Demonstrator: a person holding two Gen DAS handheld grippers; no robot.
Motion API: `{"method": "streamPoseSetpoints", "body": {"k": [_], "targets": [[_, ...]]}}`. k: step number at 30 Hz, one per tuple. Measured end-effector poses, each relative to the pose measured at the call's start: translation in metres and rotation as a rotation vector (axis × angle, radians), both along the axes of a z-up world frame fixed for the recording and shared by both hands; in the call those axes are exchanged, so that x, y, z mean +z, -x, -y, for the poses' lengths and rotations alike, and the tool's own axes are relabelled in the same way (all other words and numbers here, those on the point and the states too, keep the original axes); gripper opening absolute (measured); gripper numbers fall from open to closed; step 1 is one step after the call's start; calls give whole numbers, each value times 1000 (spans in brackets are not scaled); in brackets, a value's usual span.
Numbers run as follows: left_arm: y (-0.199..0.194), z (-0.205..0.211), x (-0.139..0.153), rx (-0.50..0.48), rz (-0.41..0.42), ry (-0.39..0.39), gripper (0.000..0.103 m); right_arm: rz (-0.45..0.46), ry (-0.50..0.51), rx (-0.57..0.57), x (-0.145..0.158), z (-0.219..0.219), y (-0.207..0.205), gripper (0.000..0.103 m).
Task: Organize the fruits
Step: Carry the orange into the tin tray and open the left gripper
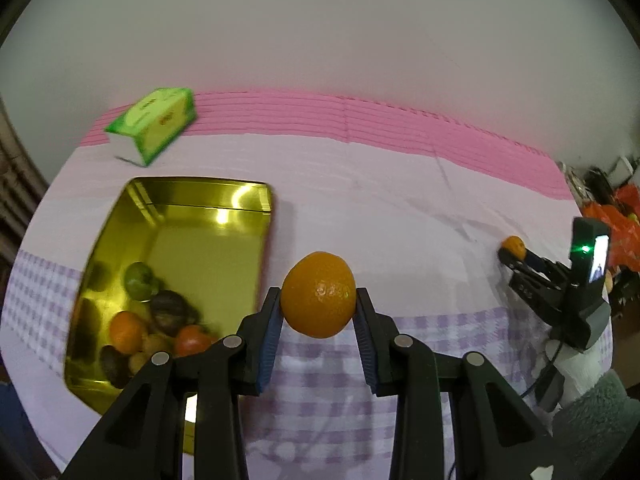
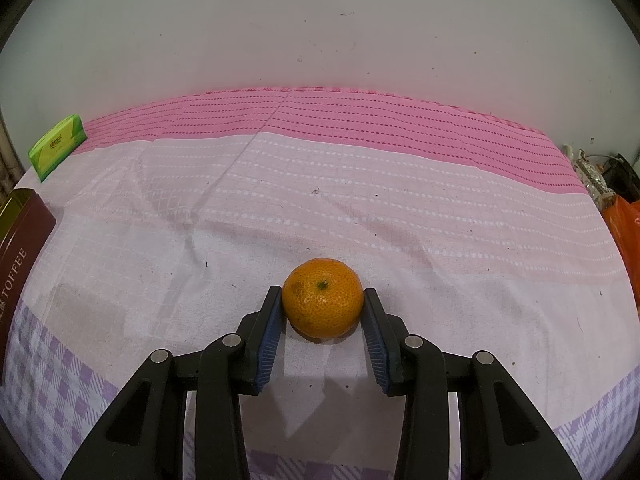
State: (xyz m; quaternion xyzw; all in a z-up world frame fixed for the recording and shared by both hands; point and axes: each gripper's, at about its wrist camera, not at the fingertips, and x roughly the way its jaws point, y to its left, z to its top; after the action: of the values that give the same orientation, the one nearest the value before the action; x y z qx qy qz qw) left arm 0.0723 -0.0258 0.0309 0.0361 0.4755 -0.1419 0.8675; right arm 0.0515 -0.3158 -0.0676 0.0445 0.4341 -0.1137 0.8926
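Note:
My left gripper (image 1: 318, 304) is shut on an orange mandarin (image 1: 318, 294) and holds it above the cloth, just right of a gold tin tray (image 1: 224, 216). The tray holds several fruits: a green one (image 1: 138, 280), dark ones (image 1: 170, 308) and orange ones (image 1: 126, 330). My right gripper (image 2: 323, 308) has both blue pads against the sides of a second mandarin (image 2: 322, 304) that rests on the cloth. The right gripper also shows in the left wrist view (image 1: 510, 256) at the far right, with that mandarin (image 1: 514, 246) between its fingers.
A green tissue pack (image 1: 154, 124) lies at the back left of the pink and white tablecloth (image 2: 320, 208); it also shows in the right wrist view (image 2: 56, 146). The tin's dark red outer wall (image 2: 24, 248) reads TOFFEE. Orange bags (image 2: 626, 236) sit past the right edge.

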Motion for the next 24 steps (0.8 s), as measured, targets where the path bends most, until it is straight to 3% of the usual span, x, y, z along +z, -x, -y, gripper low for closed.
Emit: {"method": "streamPoseSetpoints", "body": {"k": [16, 24], "targets": [[-20, -109, -5, 210, -38, -88, 32, -1, 1, -1, 0, 0, 0, 40], [-24, -135, -13, 236, -77, -91, 32, -1, 1, -2, 0, 0, 0, 40]]}}
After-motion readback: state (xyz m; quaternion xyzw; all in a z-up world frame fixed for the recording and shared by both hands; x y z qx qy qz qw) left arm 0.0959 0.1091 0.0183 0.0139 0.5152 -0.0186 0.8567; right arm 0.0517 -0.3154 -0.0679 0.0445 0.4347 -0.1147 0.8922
